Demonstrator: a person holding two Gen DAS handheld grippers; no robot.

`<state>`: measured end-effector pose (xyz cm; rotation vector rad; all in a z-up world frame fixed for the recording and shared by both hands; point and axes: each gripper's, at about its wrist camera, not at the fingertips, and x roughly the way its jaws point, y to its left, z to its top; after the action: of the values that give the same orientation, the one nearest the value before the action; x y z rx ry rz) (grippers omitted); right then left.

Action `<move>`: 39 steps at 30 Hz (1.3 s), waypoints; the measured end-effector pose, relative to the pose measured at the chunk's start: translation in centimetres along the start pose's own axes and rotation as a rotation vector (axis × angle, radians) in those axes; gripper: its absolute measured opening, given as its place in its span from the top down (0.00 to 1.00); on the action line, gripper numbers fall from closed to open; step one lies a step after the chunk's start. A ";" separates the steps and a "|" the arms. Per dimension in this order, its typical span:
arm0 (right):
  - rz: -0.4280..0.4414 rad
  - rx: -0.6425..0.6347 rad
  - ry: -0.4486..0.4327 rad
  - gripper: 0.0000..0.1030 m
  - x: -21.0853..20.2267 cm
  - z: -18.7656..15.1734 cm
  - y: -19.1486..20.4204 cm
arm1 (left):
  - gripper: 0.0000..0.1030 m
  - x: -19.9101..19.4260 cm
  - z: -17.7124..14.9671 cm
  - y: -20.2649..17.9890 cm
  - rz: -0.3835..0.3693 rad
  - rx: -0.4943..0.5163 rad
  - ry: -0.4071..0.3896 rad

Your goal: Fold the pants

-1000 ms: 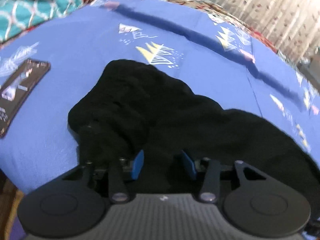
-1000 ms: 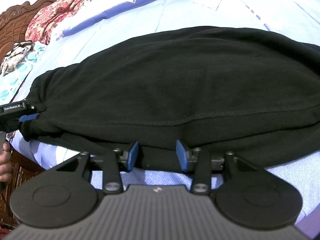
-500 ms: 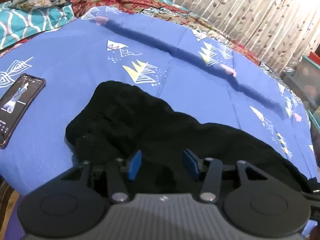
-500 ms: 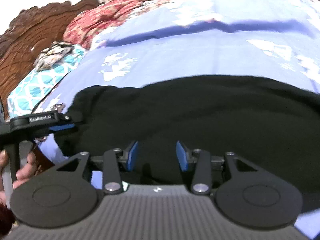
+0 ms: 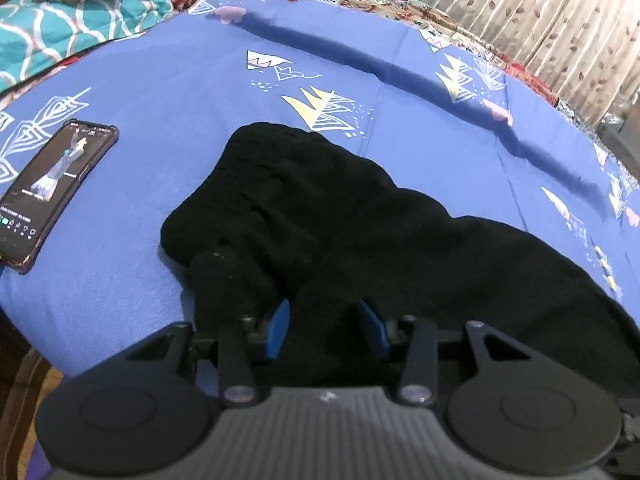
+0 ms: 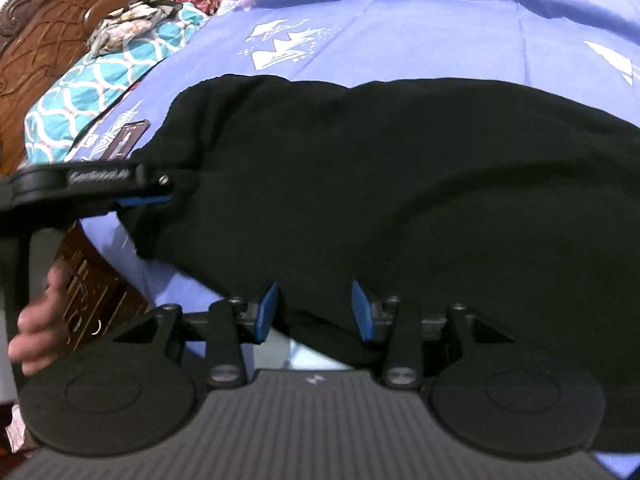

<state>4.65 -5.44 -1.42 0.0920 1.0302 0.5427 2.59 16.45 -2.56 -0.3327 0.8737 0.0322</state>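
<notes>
Black pants (image 5: 344,220) lie in a long folded strip across a blue patterned bedsheet (image 5: 160,92); they fill the middle of the right wrist view (image 6: 400,184). My left gripper (image 5: 326,326) is open, its blue pads either side of the pants' near edge at one end. My right gripper (image 6: 314,312) is open at the near hem, with black cloth between the pads. The left gripper also shows from the side in the right wrist view (image 6: 152,196), at the pants' left end, with a hand (image 6: 36,320) below it.
A phone (image 5: 52,192) with a lit screen lies on the sheet left of the pants. A teal patterned pillow (image 5: 64,36) and red floral bedding sit at the bed's head. A carved wooden headboard (image 6: 44,40) stands at left. Curtains (image 5: 540,8) hang behind.
Both grippers rose and pulled back at the near edge of the pants, so more of the bed shows. Both stayed open. The pants lie much as before.
</notes>
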 end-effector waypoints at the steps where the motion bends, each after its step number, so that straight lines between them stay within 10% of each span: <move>1: 0.014 0.023 -0.003 0.58 -0.5 -0.2 -0.4 | 0.57 -0.1 0.1 -0.3 0.008 0.004 0.000; 11: -0.006 0.266 -0.230 0.57 -9.4 -2.9 -8.2 | 0.49 -2.7 -0.2 -5.8 -0.042 0.134 -0.067; 28: -0.552 0.702 -0.575 0.56 -26.2 -15.6 -24.5 | 0.47 1.1 -2.8 -9.6 0.016 0.215 0.077; 39: -0.638 0.557 -0.393 0.39 -24.3 -9.4 -34.0 | 0.46 1.3 -2.9 -10.5 0.077 0.218 0.097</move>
<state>0.30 -47.93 1.90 0.3337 0.7404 -0.3445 2.97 5.46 -2.34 -0.0969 0.9763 -0.0087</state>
